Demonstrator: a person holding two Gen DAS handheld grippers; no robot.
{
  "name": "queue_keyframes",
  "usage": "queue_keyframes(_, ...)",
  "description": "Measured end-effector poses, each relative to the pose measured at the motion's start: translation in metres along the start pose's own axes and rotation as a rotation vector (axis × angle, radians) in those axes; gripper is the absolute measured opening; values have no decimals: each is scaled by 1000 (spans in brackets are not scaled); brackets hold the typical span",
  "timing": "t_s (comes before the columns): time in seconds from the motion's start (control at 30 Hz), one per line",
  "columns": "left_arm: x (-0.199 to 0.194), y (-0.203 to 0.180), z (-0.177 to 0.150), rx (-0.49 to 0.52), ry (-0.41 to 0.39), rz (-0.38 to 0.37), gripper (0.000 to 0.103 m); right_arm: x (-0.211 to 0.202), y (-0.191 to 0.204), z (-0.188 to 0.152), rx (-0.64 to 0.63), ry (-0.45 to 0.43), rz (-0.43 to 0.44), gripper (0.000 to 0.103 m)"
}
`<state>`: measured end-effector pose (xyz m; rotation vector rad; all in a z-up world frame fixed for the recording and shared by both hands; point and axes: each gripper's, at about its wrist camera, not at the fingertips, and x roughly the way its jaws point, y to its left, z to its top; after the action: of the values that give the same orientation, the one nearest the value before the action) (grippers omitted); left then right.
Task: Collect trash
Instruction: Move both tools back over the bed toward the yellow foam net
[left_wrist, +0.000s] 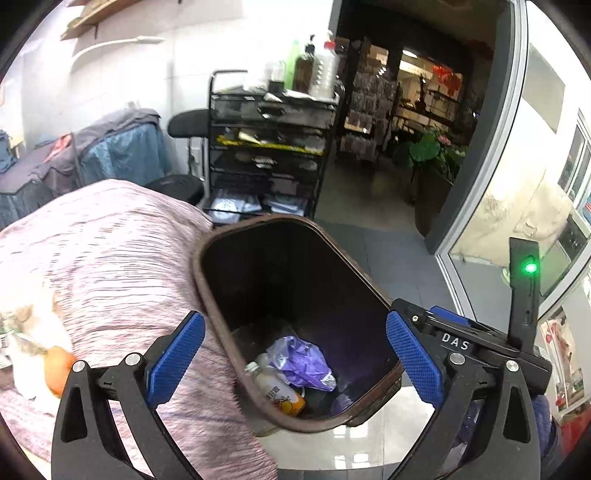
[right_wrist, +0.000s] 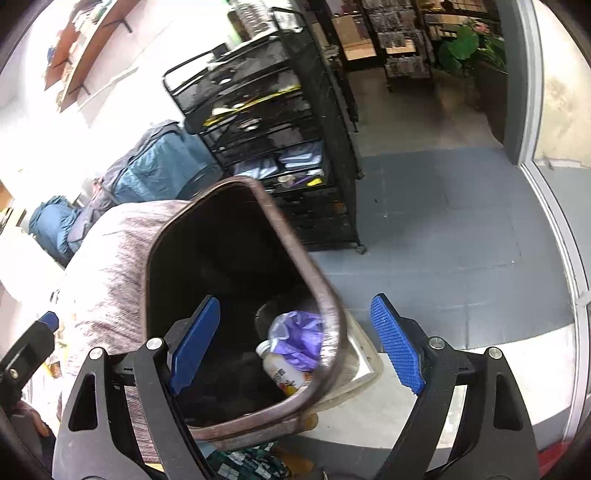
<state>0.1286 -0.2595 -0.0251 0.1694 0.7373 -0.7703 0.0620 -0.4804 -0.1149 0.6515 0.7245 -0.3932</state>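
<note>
Both claws hang over the open bin (left_wrist: 295, 325), and both are released with nothing between their blue pads. The left claw (left_wrist: 295, 362) gapes wide right above the bin's mouth. The right claw (right_wrist: 295, 343) stands open too, its left pad over the dark inside and its right pad out past the rim, over the floor.

The collected trash lies at the bottom of the bin, just below and ahead of the left claw: a crumpled purple bag (left_wrist: 301, 363) touching a small bottle (left_wrist: 277, 387) with an orange label.

More litter seems to wait far to the left of the left claw, on the striped cloth (left_wrist: 110, 251) near something orange (left_wrist: 58, 371). The likely risks from here: a claw swinging back could clip the rim and tip the tilted bin, or snag the cloth and drag things off
</note>
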Motion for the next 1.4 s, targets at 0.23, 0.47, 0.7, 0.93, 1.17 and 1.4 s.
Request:
queue_keyframes(0.23, -37, 28, -11, -38, -66, 49, 97, -3, 46, -5, -87, -5, 86, 83)
queue_keyframes(0.47, -61, 69, -24, -88, -96, 140, 97, -3, 96, -13, -192, 5, 166, 83)
queue_keyframes(0.7, -96, 132, -43, -189, -113, 243, 97, 0, 150, -27, -303, 48, 248, 83)
queue_keyframes(0.93, -127, 203, -66, -315, -119, 359, 97, 7, 212, -50, -443, 105, 327, 83)
queue_keyframes(1.17, -142, 271, -87, -423, -92, 437, 97, 6, 273, -71, -594, 142, 403, 83)
queue_keyframes(1.4, -128, 308, -91, -392, -28, 449, 97, 4, 319, -84, -696, 161, 447, 83)
